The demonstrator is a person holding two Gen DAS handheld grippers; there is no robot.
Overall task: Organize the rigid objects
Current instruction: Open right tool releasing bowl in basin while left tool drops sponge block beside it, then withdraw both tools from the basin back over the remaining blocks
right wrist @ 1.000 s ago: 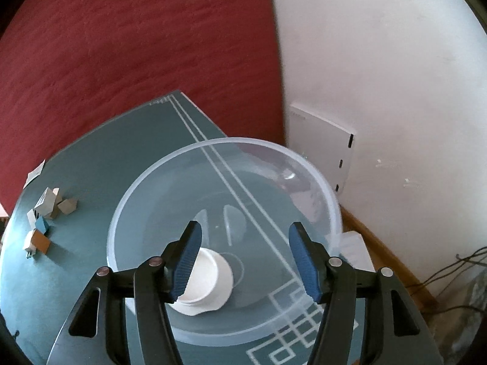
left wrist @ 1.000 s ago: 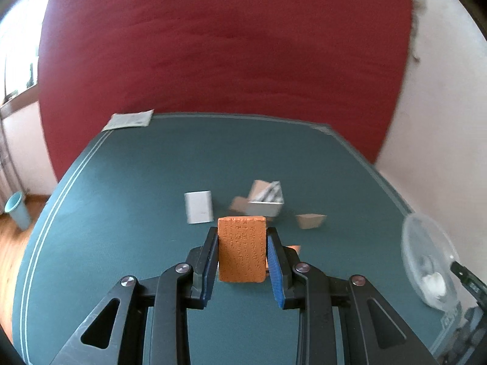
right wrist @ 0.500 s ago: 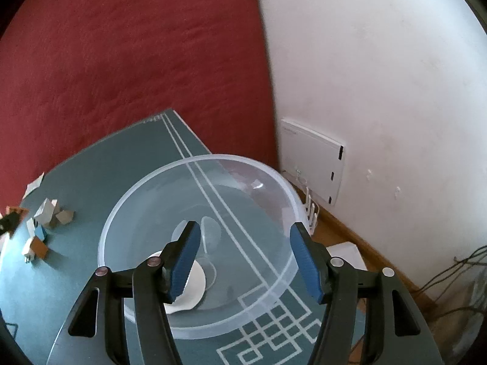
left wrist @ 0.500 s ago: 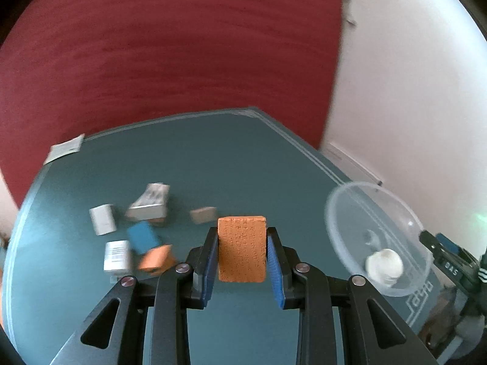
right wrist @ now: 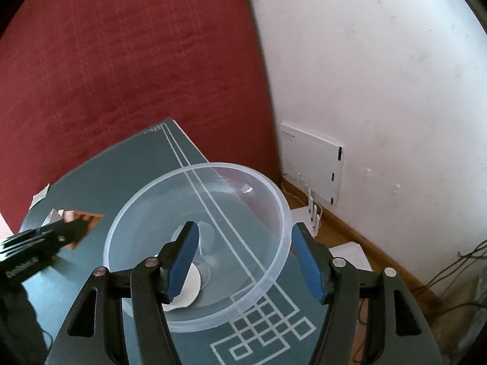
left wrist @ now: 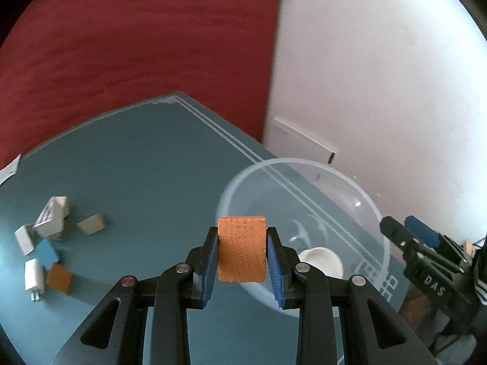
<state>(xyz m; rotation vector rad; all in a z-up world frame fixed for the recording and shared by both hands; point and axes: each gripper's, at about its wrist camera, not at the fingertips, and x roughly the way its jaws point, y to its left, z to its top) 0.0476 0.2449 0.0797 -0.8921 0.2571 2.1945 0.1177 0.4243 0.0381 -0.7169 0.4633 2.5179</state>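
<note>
Swung the left gripper (left wrist: 242,254) away from the scattered pile of blocks (left wrist: 48,243) on the desk (left wrist: 146,164) and toward the clear bowl (left wrist: 377,213), which a second ago sat far off at the right edge of the left wrist view. Kept the jaws clamped on the orange block (left wrist: 241,249), held upright between the blue pads, now just short of the bowl's near rim. Judged as the carry phase nearly over, with release into the bowl probably next. Held the right gripper (right wrist: 246,258) over the bowl (right wrist: 274,194) with jaws wide apart, gripping nothing. Left a white lid (left wrist: 319,261) lying in the bowl's bottom.
</note>
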